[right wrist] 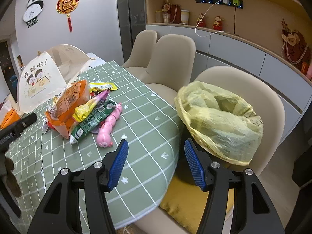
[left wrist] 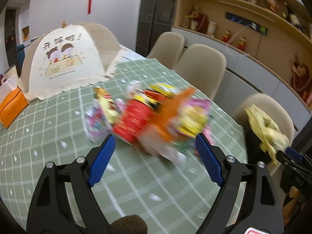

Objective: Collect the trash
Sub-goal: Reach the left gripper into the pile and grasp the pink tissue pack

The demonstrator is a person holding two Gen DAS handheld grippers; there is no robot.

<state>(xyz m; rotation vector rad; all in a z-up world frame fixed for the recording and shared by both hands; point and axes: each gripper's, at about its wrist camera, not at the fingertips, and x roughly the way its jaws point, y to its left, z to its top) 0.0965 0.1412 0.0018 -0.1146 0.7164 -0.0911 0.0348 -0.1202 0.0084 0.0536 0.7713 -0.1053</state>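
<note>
Currently, nothing is gripped: left gripper (left wrist: 154, 156) and right gripper (right wrist: 156, 161) are both held agape; wrapper pile (right wrist: 81, 109) approached, yellow bag (right wrist: 220, 122) awaits.

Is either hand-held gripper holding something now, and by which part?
Nothing is held. The left hand-held gripper and right hand-held gripper are both open and empty.

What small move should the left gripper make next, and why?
Probably ease the left gripper forward and down onto the nearest wrapper in the trash pile. Its jaws are open and empty, the wrappers lie just ahead on the table, and the yellow bag sits open on the chair to receive them.
</note>
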